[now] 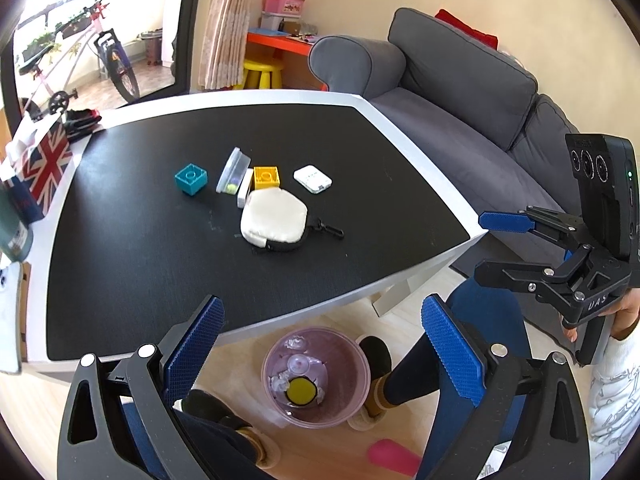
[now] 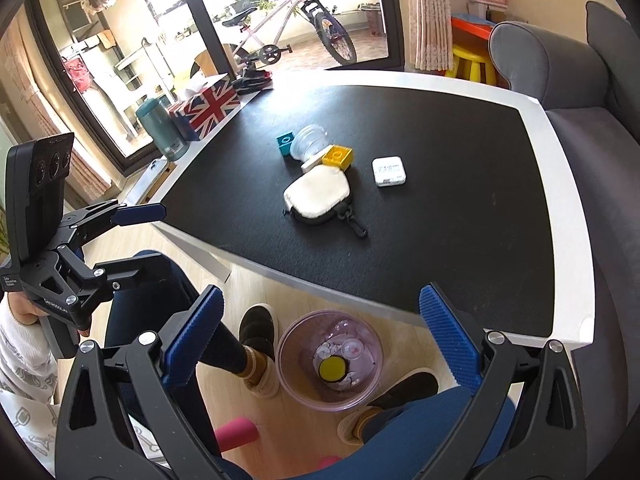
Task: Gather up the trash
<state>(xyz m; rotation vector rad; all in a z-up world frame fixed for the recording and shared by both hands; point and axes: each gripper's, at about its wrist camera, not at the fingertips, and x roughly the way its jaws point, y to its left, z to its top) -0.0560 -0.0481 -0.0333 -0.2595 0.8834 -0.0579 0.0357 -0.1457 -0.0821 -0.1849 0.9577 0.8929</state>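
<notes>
A translucent pink bin [image 1: 316, 376] [image 2: 330, 360] stands on the floor by the table's near edge, holding crumpled wrappers, a clear cup and a yellow disc [image 1: 301, 392] [image 2: 331, 369]. My left gripper [image 1: 320, 344] hangs open above the bin, nothing between its blue pads. My right gripper [image 2: 320, 340] is also open and empty over the bin; in the left wrist view it [image 1: 492, 244] shows at the right. On the black table [image 1: 160, 264] [image 2: 480, 240] lie a clear plastic container [image 1: 233, 170] [image 2: 307, 142], a teal block [image 1: 191, 178], a yellow block [image 1: 266, 177], a white pouch [image 1: 274, 216] [image 2: 318, 194] and a small white case [image 1: 313, 179] [image 2: 388, 171].
A grey sofa [image 1: 460, 92] runs along the table's right side. A Union Jack tissue box [image 1: 44, 164] [image 2: 208, 106] and a teal bottle [image 2: 162, 128] stand at the table's left rim. The person's legs and slippered feet [image 1: 374, 360] flank the bin. A pink object [image 1: 394, 456] lies on the floor.
</notes>
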